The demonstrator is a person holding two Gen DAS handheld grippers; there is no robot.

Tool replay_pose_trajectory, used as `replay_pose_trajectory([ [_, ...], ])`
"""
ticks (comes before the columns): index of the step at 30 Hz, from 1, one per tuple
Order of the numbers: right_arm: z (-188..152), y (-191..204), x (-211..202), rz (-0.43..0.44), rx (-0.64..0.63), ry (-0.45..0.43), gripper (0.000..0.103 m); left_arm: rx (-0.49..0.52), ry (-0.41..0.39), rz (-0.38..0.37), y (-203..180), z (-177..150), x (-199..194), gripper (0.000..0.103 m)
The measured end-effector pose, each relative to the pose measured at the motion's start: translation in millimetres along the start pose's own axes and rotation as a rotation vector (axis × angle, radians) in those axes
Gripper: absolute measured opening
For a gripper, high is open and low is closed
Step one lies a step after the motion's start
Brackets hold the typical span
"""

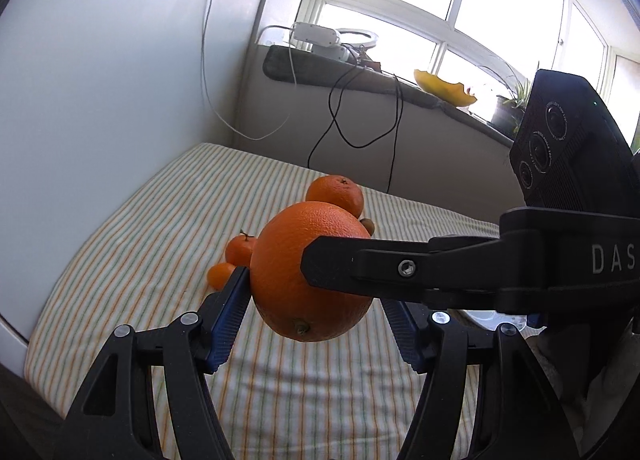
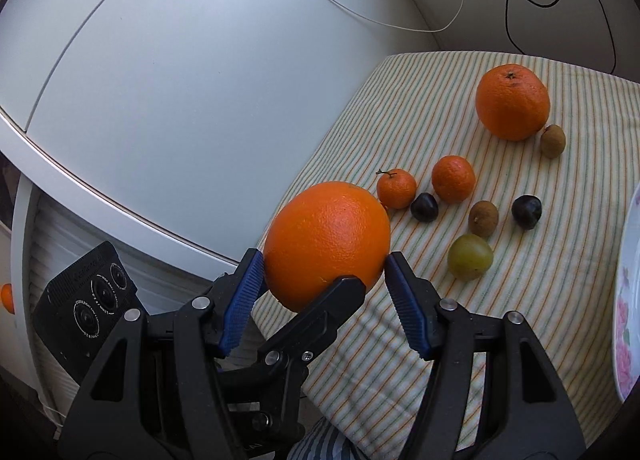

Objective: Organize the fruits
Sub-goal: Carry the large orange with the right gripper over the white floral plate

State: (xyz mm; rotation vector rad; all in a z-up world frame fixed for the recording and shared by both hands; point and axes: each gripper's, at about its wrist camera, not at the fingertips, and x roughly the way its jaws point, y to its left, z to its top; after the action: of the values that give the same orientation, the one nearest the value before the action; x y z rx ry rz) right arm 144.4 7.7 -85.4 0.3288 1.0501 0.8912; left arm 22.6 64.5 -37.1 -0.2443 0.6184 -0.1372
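Both my grippers, left [image 1: 316, 292] and right [image 2: 324, 288], clamp one orange [image 2: 326, 244], held up short of the fruit row [image 2: 452, 183].

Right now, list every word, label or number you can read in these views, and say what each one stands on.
"DAS", cut off by the picture's edge: on the black body of the right gripper, in the left wrist view.
Small print ringing the lenses of the camera unit: too small to read.
Same print on the other camera unit: blurred.
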Motion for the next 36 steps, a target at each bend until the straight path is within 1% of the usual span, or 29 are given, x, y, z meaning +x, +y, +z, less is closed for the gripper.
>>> replay_pose_trajectory([
  [14, -11, -67, -73, -0.061, 0.085, -0.115, 0.066, 0.108, 0.031, -0.115, -77, 8, 35, 0.065],
  [25, -18, -113, -116, -0.112, 0.165, -0.167, 0.066, 0.174, 0.088, -0.190, -126, 4, 67, 0.065],
  [26, -21, -112, -127, -0.117, 0.170, -0.170, 0.066, 0.177, 0.095, -0.197, -130, 4, 70, 0.065],
  [29, -23, -125, -136, -0.135, 0.185, -0.179, 0.066, 0.188, 0.112, -0.214, -142, 4, 79, 0.065],
  [36, -21, -158, -143, -0.169, 0.233, -0.191, 0.066, 0.206, 0.164, -0.243, -160, 2, 105, 0.065],
])
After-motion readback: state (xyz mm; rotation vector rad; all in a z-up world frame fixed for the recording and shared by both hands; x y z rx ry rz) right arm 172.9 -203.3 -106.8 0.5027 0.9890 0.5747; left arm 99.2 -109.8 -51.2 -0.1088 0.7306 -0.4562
